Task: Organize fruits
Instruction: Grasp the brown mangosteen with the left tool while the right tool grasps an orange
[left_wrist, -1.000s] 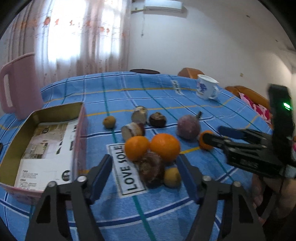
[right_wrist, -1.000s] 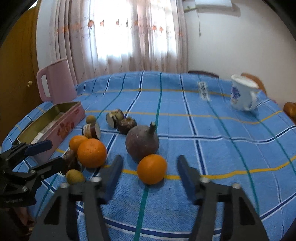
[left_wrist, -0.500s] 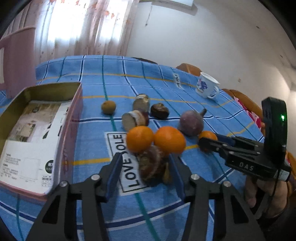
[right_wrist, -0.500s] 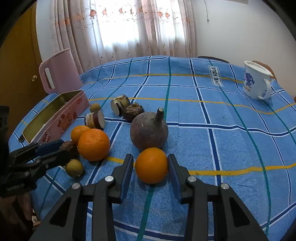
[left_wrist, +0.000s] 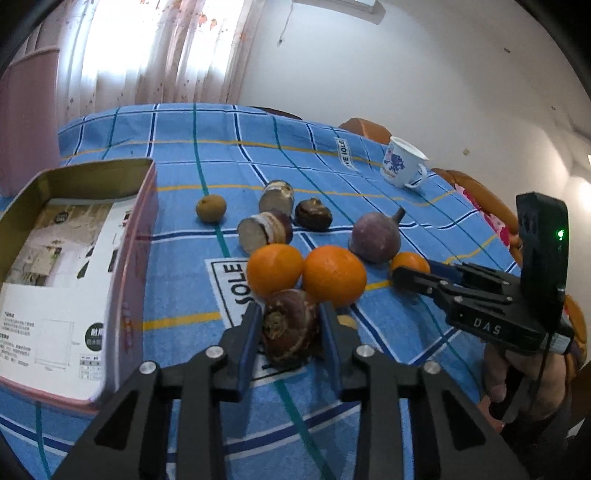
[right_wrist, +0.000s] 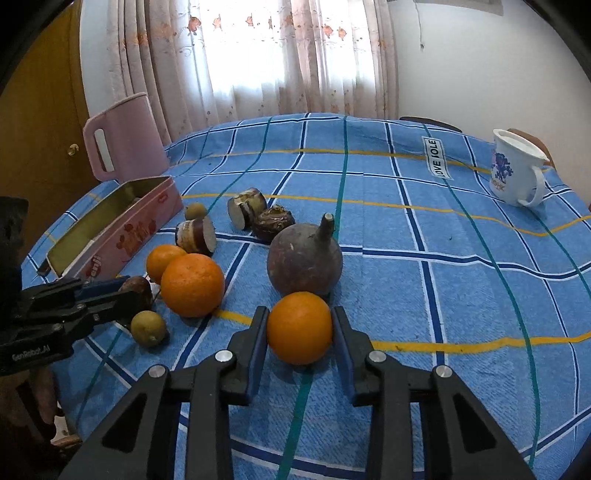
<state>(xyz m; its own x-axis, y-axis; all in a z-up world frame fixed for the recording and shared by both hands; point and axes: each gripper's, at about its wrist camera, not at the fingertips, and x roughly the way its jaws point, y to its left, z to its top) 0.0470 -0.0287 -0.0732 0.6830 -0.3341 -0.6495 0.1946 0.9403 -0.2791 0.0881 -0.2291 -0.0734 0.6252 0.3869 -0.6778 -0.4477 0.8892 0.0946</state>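
Note:
My left gripper (left_wrist: 290, 338) is shut on a dark brown round fruit (left_wrist: 290, 332) resting on the blue checked tablecloth, just in front of two oranges (left_wrist: 306, 275). My right gripper (right_wrist: 299, 334) is shut on a small orange (right_wrist: 298, 326), also on the cloth, in front of a large purple-brown round fruit with a stem (right_wrist: 304, 258). In the right wrist view the left gripper (right_wrist: 110, 295) shows at the left, holding the brown fruit (right_wrist: 137, 288). In the left wrist view the right gripper (left_wrist: 410, 275) shows at the right, around the small orange (left_wrist: 408, 261).
An open pink tin box (left_wrist: 140, 236) with a printed sheet inside lies at the left; its pink lid (right_wrist: 123, 142) stands behind. Cut brown pieces (left_wrist: 264, 230), a dark nut-like fruit (left_wrist: 313, 214) and small yellowish fruits (right_wrist: 147, 328) lie around. A white mug (right_wrist: 515, 170) stands far right.
Both grippers have moved forward and closed: the left onto the dark brown fruit, the right onto the small orange. Both fruits remain on the cloth.

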